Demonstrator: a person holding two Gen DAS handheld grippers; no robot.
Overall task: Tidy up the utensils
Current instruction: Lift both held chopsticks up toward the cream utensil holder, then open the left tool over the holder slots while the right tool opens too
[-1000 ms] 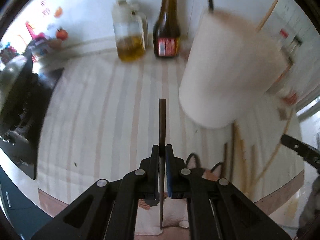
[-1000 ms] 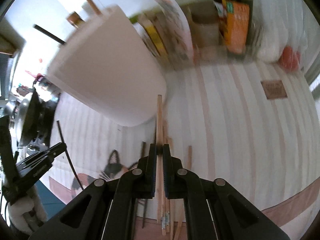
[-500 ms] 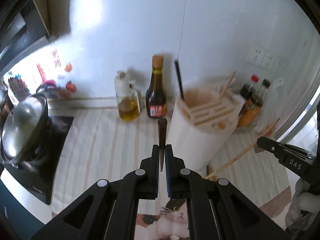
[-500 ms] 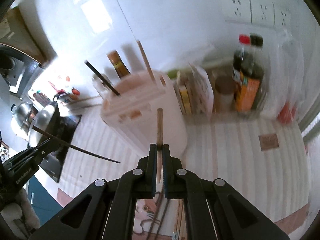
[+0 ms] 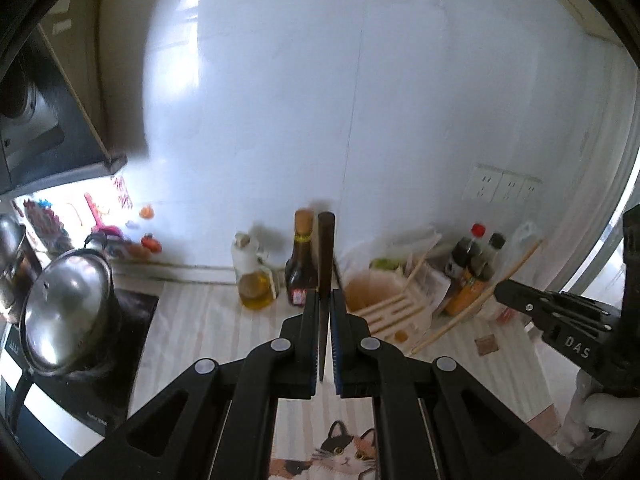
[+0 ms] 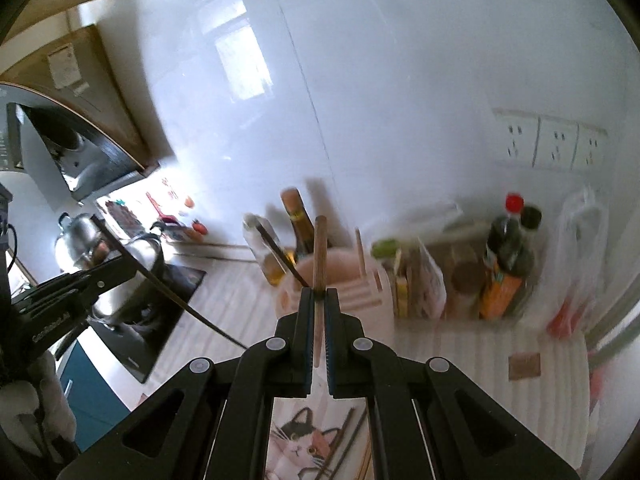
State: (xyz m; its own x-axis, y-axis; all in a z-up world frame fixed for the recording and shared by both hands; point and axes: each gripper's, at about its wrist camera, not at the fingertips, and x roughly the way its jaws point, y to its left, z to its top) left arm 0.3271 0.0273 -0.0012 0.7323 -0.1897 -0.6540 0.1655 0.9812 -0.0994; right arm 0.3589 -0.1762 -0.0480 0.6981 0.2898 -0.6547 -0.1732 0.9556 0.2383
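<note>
In the left wrist view my left gripper [image 5: 324, 300] is shut on a dark chopstick [image 5: 325, 252] that points up and away. Below and beyond it stands the pale utensil holder [image 5: 380, 304] with a wooden slatted top. My right gripper [image 6: 319, 296] is shut on a light wooden chopstick [image 6: 320, 248], high over the same holder [image 6: 352, 292]. A dark chopstick [image 6: 276, 248] and a light chopstick [image 6: 360, 252] stand in the holder. Each gripper shows in the other's view: the right gripper [image 5: 500, 290] at the right edge, the left gripper [image 6: 128, 266] at the left.
A steel-lidded pot [image 5: 64, 312] sits on a black cooktop at left. An oil bottle [image 5: 256, 280], a soy sauce bottle [image 5: 300, 264] and sauce bottles [image 5: 472, 272] line the white wall. Loose chopsticks [image 6: 348, 440] lie on the cat mat [image 5: 340, 452].
Both grippers have risen with their chopsticks still held. The holder, close and large a second ago, now sits smaller and lower, and much more wall is in view.
</note>
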